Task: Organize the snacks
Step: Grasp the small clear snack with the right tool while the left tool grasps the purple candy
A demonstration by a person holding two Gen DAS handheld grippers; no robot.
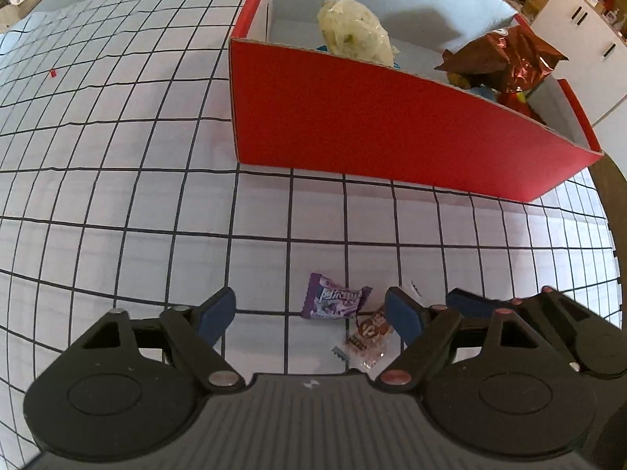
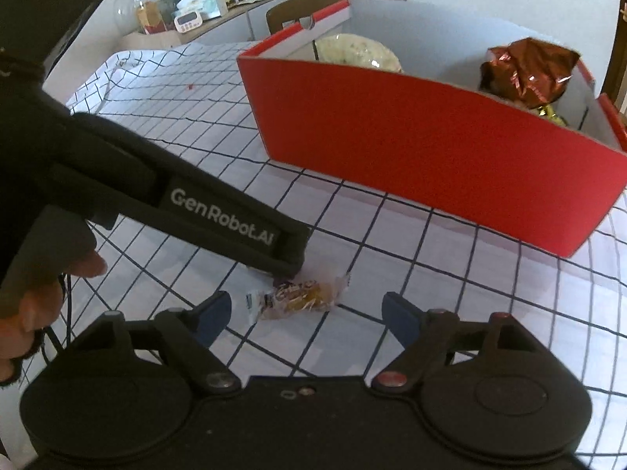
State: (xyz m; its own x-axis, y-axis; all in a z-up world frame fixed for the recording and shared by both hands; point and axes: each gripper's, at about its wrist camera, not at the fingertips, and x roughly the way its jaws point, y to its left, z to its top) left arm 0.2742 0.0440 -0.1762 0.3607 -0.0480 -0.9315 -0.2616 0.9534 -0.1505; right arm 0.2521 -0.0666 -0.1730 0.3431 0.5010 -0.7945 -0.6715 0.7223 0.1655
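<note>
A purple candy (image 1: 334, 300) and a clear-wrapped brown candy (image 1: 366, 335) lie on the grid tablecloth between the fingers of my open left gripper (image 1: 311, 315). In the right wrist view the brown candy (image 2: 299, 298) lies just ahead of my open right gripper (image 2: 305, 315); the left gripper's body (image 2: 219, 219) hangs over it and hides the purple candy. Behind stands a red box (image 1: 392, 133) holding a pale bag (image 1: 354, 29) and a brown foil bag (image 1: 505, 56). The right gripper's fingers (image 1: 474, 301) show at the left view's lower right.
The red box (image 2: 431, 145) sits near the table's right edge (image 1: 611, 203). A wooden chair (image 2: 313, 4) stands behind the table. A cluttered shelf (image 2: 203, 11) is at the back left, white cabinets (image 1: 580, 39) at the back right.
</note>
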